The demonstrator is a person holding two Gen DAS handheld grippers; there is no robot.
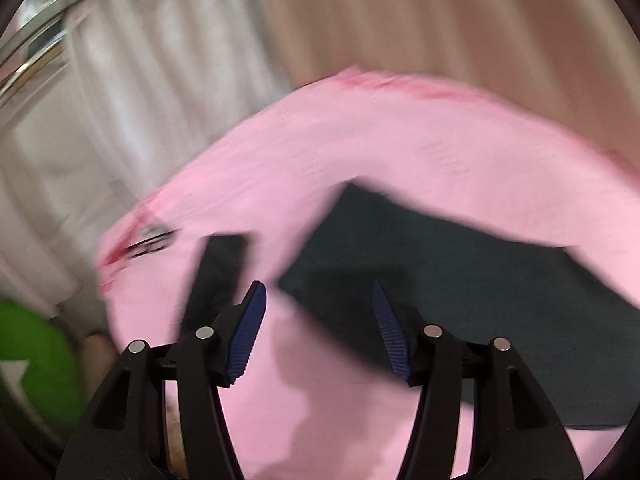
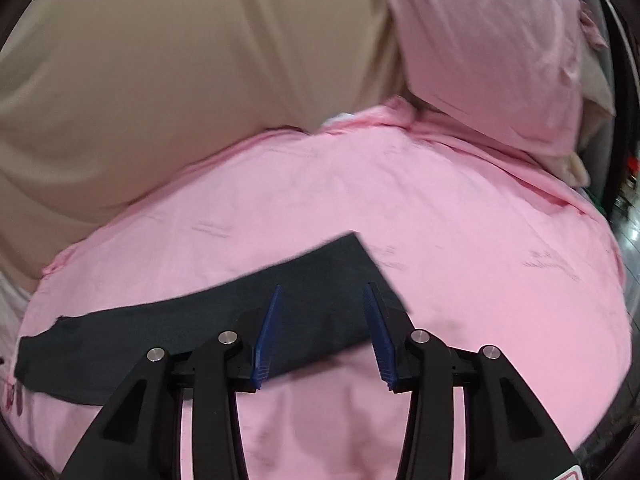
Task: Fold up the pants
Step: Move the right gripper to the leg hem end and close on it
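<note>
**Pants are down flat, both grippers are letting go**

So I'm sitting here running both hands remotely and I'm reading this as the tail end of a fold. The dark pants [image 2: 224,320] are lying as a long strip on the pink sheet [image 2: 440,208] of the bed, running roughly along the near edge, one squared-off end poking toward the middle of the bed. Nothing is being pinched right now.

The left gripper [image 1: 319,332] is sitting partly open with empty air between the blue pads [image 1: 248,332], hovering above the cloth and angling steeply down at it. That view is pretty smeared, so I'm not trusting fine detail there. The right gripper [image 2: 323,336] is also partly open, a bit narrower, pointing down more gently over the right end of the strip, with nothing between its pads.

My guess on what's coming: another fold across the length. That's calling for both grippers dropping back to one end, each nipping a corner cleanly through all layers, then carrying it over to the other end without dragging the sheet along. The pink pillow [image 2: 492,52] is sitting well clear at the far right corner.
</note>
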